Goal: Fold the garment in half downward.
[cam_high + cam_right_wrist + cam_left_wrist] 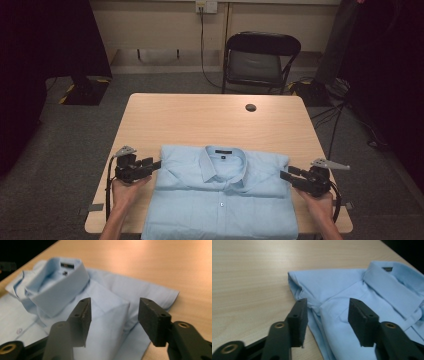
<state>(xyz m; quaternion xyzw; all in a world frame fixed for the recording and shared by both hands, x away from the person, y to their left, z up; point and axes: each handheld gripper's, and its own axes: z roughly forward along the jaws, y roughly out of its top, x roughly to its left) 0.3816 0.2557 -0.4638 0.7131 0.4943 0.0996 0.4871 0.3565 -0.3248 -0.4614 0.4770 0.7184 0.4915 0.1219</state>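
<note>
A folded light-blue button-up shirt (pixel 220 195) lies at the near edge of the pale wooden tabletop (pixel 200 120), collar away from the person; the left gripper (pixel 156 165) and right gripper (pixel 285 176) flank its shoulders, jaws released, pads off the cloth; farther off, a small dark disc (pixel 250 107); beyond, a black folding chair (pixel 260 62) on grey carpet (pixel 75 135).

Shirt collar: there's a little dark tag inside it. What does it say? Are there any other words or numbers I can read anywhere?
Dark tag inside the collar of the shirt: it has light marks on it, but they are too small and blurred to read.
Wall socket behind the chair: no lettering can be made out.
Yellow-and-black striped tape on the floor: a warning pattern, no words.
Nothing else carries writing.
</note>
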